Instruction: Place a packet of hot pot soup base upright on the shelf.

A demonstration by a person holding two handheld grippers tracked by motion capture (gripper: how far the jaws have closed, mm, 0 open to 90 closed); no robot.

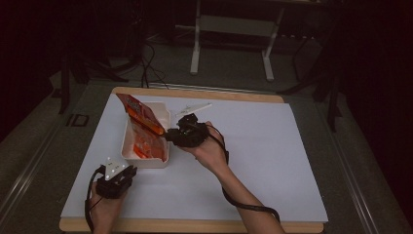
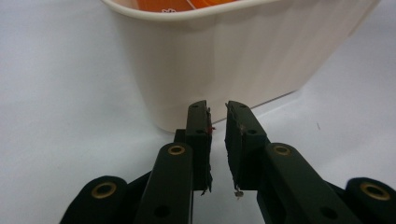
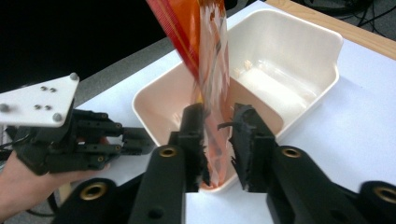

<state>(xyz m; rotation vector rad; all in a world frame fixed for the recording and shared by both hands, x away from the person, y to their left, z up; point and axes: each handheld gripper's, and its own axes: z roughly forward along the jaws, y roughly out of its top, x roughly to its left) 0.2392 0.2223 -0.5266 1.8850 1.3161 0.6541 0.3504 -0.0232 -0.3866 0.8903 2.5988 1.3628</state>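
We see a table (image 1: 272,161) with a white top, and on its left part stands a white tub (image 1: 127,141). An orange packet (image 1: 144,127) is partly inside the tub: its lower end rests in the tub and its upper end leans out over the far left rim.

The right gripper (image 1: 171,135) is at the right side of the tub, held by a hand (image 1: 207,148). In the right gripper view, the packet (image 3: 212,88) passes between the two black jaws, which stand narrow around it. The packet lies against the left jaw, while we see a small gap at the right jaw, so we cannot tell if the pads really press on it. The tub (image 3: 299,60) lies behind the jaws, open toward us.

The left gripper (image 1: 127,171) is near the front left corner of the tub, apart from the packet. In the left gripper view, its jaws stand narrow with nothing between them, and their tips (image 2: 217,112) are just in front of the tub wall (image 2: 233,60).
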